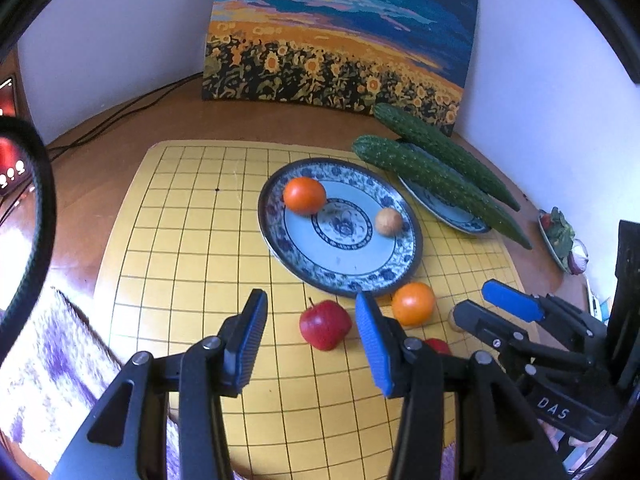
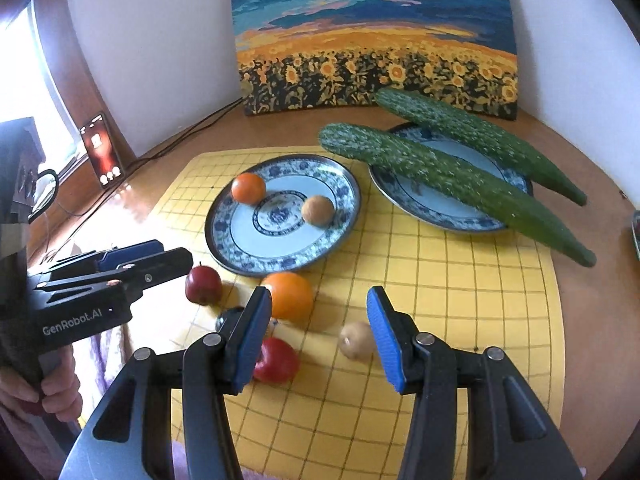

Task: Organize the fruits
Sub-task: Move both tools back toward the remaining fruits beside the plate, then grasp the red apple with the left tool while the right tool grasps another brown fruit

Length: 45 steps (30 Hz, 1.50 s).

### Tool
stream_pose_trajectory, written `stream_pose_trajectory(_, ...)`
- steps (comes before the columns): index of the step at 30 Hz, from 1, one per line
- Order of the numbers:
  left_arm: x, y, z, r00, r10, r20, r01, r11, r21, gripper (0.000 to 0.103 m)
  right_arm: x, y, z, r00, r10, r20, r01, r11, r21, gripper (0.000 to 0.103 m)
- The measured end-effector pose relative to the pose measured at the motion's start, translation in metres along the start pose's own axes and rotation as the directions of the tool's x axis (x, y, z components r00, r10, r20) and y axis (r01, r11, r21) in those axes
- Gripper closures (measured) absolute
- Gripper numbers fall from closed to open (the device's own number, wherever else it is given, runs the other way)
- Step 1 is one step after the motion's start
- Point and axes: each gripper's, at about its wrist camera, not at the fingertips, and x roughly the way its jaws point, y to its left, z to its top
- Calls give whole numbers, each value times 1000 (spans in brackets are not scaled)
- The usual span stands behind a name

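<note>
Nothing is held right now. The left gripper hangs with its jaws apart and empty over the near part of the yellow grid mat, and the right gripper is the same: jaws apart, nothing between the pads, tilted down at the mat.

Where the fruit sits: the fruit plate already has an orange at about 10 o'clock and a small brown fruit at about 3 o'clock on it. Loose fruit is clustered on the mat just off the plate's 6 o'clock rim: a second orange, a dark red apple to its 9 o'clock, a brighter red fruit at its 6 o'clock, and another brown fruit at its 4 o'clock. The cucumbers are laid across the other plate at 2 o'clock, well apart from the cluster.

So the step in hand looks like a pick from the cluster, probably with the apple lined up for the left side, seen from the left wrist as the red apple just beyond the fingertips.

Tips, as a guess:
- One fruit should be committed to per gripper, since the cluster is tight and neighbours get nudged easily.
- Round fruit should be straddled at its widest part, pads level, or it'll squirt out.
- The plate rim is close by, so it should be cleared on the lift.
- The bare middle and 6 o'clock part of the plate would be the safe drop spot.
</note>
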Motion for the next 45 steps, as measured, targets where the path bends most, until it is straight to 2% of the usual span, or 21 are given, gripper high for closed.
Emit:
stream_pose_trajectory(26, 17, -8, -8, 999, 18, -37, -18, 1000, 8, 54, 5, -25, -22, 1000, -17, -14, 18, 997, 77, 53)
stream_pose_trajectory(30, 21, -6, -8, 999, 22, -42, -22, 1000, 1, 54, 6, -25, -23, 1000, -14, -15, 15, 997, 77, 62)
stream_pose_trajectory(40, 27, -8, -9, 998, 25, -54, -25, 1000, 2, 54, 11, -22, -25, 1000, -11, -26, 13, 998, 63, 68)
stream_pose_trajectory(45, 29, -8, -7, 998, 23, -55, -23, 1000, 3, 63, 14, -24, -25, 999, -12, -35, 14, 998, 68, 72)
